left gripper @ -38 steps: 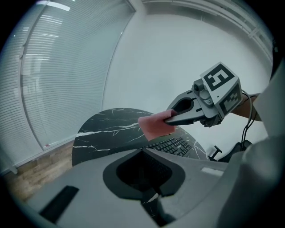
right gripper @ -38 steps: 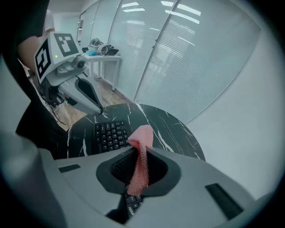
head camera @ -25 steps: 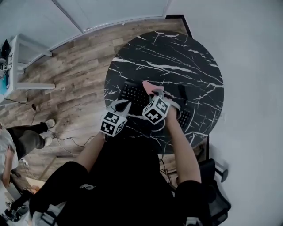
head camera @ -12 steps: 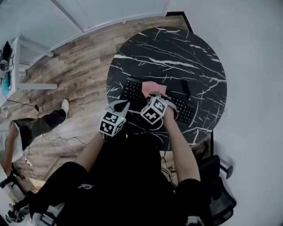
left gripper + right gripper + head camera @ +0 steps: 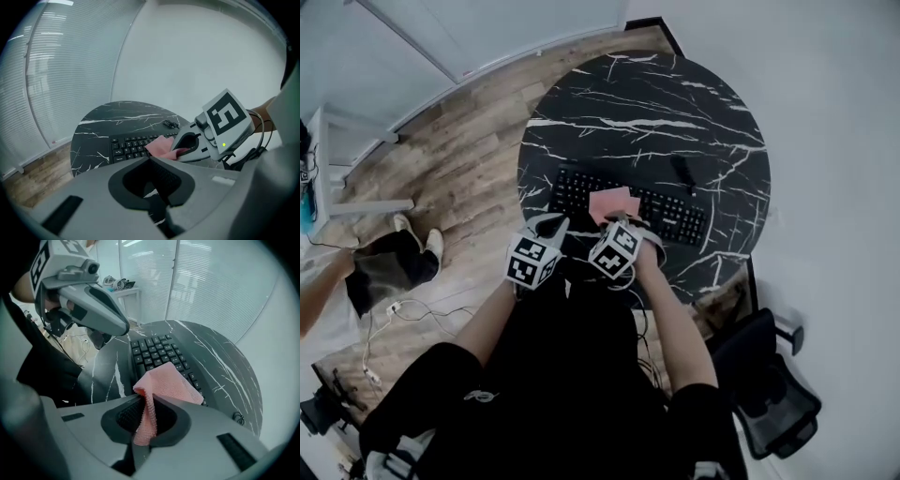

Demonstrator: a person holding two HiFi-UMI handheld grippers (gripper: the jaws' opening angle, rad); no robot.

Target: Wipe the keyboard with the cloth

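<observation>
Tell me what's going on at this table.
A person holds a gripper in each hand over a round black marble table. The right gripper is shut on a pink cloth, whose free end lies on the keys of a black keyboard. The left gripper is shut on nothing, off the keyboard near the table's edge.

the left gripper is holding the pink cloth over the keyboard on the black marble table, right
No: it is the right gripper that holds the pink cloth over the keyboard on the black marble table; the right gripper view shows it.
</observation>
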